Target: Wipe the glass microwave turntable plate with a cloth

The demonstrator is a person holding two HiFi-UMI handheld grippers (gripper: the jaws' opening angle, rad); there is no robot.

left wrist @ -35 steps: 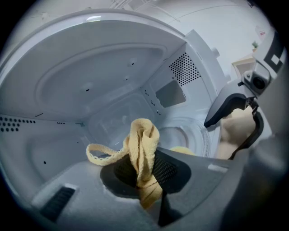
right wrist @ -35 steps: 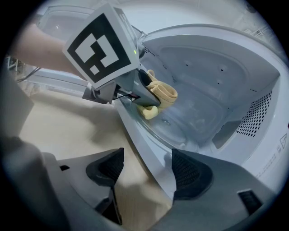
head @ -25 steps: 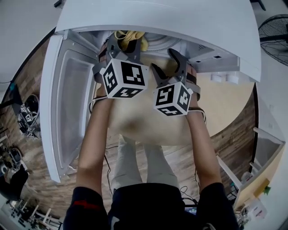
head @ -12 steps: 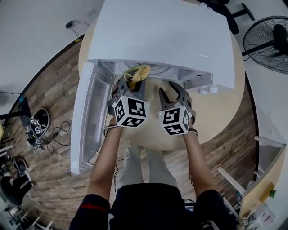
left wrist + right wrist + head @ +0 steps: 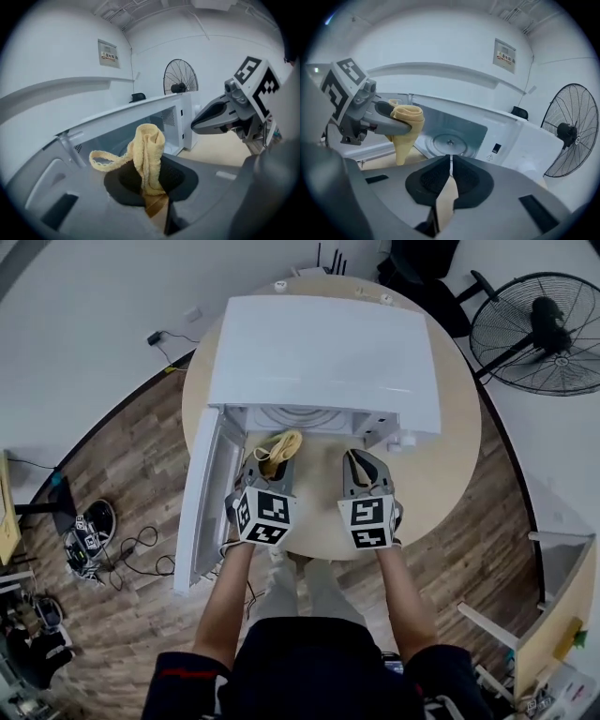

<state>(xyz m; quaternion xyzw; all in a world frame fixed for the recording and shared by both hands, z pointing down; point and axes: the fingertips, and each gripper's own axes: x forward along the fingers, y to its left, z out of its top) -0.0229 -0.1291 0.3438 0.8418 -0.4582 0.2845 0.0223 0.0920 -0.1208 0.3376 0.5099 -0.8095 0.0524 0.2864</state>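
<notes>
1. Wood-plank floor (image 5: 141, 512) lies under a round tan table (image 5: 441, 474), with a tangle of cables (image 5: 131, 545) on the boards at the person's left.
2. Nearest, the left gripper (image 5: 269, 461) pinches a yellow cloth (image 5: 147, 157). The cloth stands up in a bunch out of the jaws, with a loop hanging to one side.
3. Just beside it, the right gripper (image 5: 450, 174) has just been closing. Its pads meet with nothing between them.
4. Both are held above the table in front of the white microwave (image 5: 323, 352), whose door (image 5: 202, 512) hangs wide open on the left.
5. Inside the cavity the glass turntable plate (image 5: 449, 140) lies flat on the oven floor. The right gripper view shows it plainly, beside the cloth. The head view catches only a sliver under the oven's top. In the left gripper view the cloth stands in front of the opening.
6. Farther right stands a fan (image 5: 539, 329), and on the wall is a small sign (image 5: 505, 55), too small to read.
</notes>
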